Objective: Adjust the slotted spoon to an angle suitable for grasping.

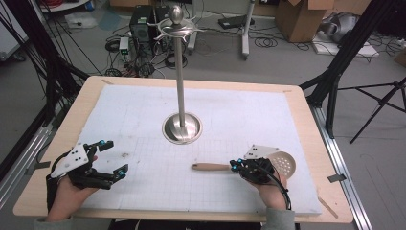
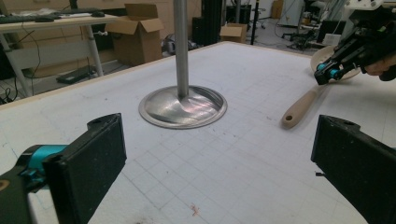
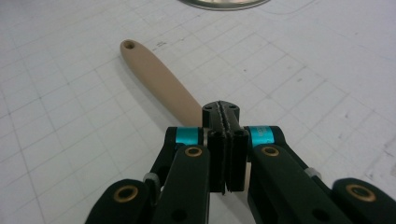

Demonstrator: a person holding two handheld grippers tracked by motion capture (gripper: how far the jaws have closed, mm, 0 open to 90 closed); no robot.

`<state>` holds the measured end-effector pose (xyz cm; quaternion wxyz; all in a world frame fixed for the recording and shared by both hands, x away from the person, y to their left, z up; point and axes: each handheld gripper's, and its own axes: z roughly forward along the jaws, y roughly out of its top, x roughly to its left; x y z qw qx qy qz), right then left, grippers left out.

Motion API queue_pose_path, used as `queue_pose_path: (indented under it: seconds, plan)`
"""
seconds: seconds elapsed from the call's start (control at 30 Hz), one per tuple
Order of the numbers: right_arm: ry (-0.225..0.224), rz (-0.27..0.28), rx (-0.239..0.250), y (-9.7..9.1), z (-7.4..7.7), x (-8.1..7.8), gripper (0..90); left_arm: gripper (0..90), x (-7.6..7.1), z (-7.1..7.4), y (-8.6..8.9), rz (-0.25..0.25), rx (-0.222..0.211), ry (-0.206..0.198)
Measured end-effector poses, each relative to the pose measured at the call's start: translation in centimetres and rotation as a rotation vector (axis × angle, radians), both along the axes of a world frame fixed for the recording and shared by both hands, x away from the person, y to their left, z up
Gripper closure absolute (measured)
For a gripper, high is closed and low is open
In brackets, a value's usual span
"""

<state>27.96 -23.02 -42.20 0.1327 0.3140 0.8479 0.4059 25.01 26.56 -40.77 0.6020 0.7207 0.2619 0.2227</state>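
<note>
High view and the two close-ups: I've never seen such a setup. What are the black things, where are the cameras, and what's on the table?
A person holds a black two-jaw tool in each hand. The high view looks down from above; each close-up comes from a camera riding on one tool. On the white gridded mat are a metal stand and a wooden-handled slotted spoon. The left tool is open, empty. The right tool is shut at the spoon's neck; whether it grips is unclear.
</note>
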Motion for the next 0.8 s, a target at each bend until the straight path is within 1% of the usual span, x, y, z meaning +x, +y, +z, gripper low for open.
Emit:
queue_pose_path:
  seconds: [0.17, 0.2, 0.37, 0.63, 0.7, 0.8]
  plan:
    - [-0.004, 0.055, 0.011, 0.5, -0.1, -0.1, 90.0, 3.7, -0.1, 0.0, 0.1, 0.003, 0.000, -0.001]
    - [-0.007, 0.060, 0.012, 0.6, -0.1, 0.0, 90.0, 3.7, -0.1, 0.0, 0.1, 0.004, 0.000, -0.002]
    - [0.015, 0.086, 0.023, 1.2, -0.4, 0.1, 90.0, 3.6, -0.2, 0.0, 0.2, 0.009, -0.001, 0.001]
    - [0.029, 0.127, 0.030, 2.3, -0.9, 0.4, 90.0, 3.7, -0.4, 0.0, 0.6, 0.020, -0.003, 0.000]
    - [0.035, 0.139, 0.023, 2.7, -1.1, 0.5, 90.0, 3.7, -0.5, 0.0, 0.7, 0.022, 0.002, 0.000]
    - [0.044, 0.154, 0.011, 3.3, -1.4, 0.7, 90.0, 3.7, -0.6, 0.0, 0.8, 0.027, -0.003, 0.002]
